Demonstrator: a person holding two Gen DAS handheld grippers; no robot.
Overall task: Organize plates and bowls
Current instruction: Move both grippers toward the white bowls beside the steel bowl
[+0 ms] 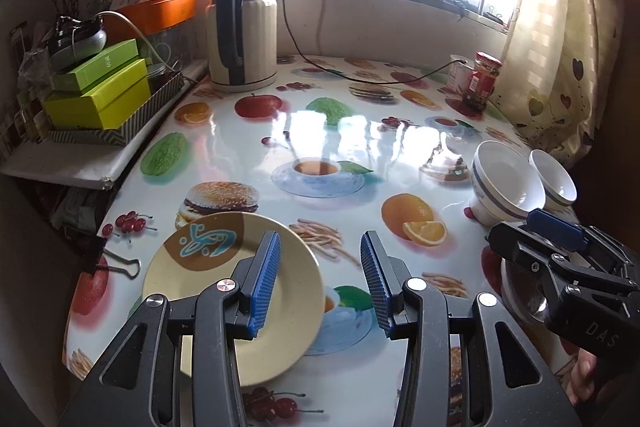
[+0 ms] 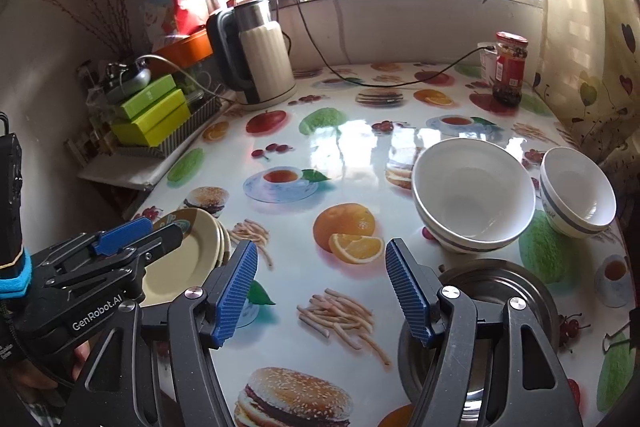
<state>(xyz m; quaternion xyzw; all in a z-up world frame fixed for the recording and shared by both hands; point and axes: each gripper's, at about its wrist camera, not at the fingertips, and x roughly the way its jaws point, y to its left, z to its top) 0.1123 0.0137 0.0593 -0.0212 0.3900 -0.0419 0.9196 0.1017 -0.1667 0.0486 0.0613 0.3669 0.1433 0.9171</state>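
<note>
Near the table's (image 2: 360, 155) front right corner, the right gripper (image 2: 320, 287) hung with its jaws wide and nothing between them, one finger over the rim of a steel dish (image 2: 520, 291) that lay flat on the fruit-print cloth. Just beyond the dish toward the window stood the large white bowl (image 2: 474, 195), and beside it, at the right edge, the small white bowl (image 2: 576, 193); both were upright and apart from each other. Toward the front left corner, the yellow plates (image 2: 188, 255) lay stacked, and the left gripper (image 1: 320, 283) hovered over their right rim, jaws partly apart and empty.

The step in hand looked like gathering the bowls. To do it well, the right gripper would best approach one bowl's near rim from above, one pad inside and one outside, and close on the wall firmly before lifting. Nesting the small bowl in the large one seemed the tidy order. Glazed walls are slippery, so the lift should be slow and level.
</note>
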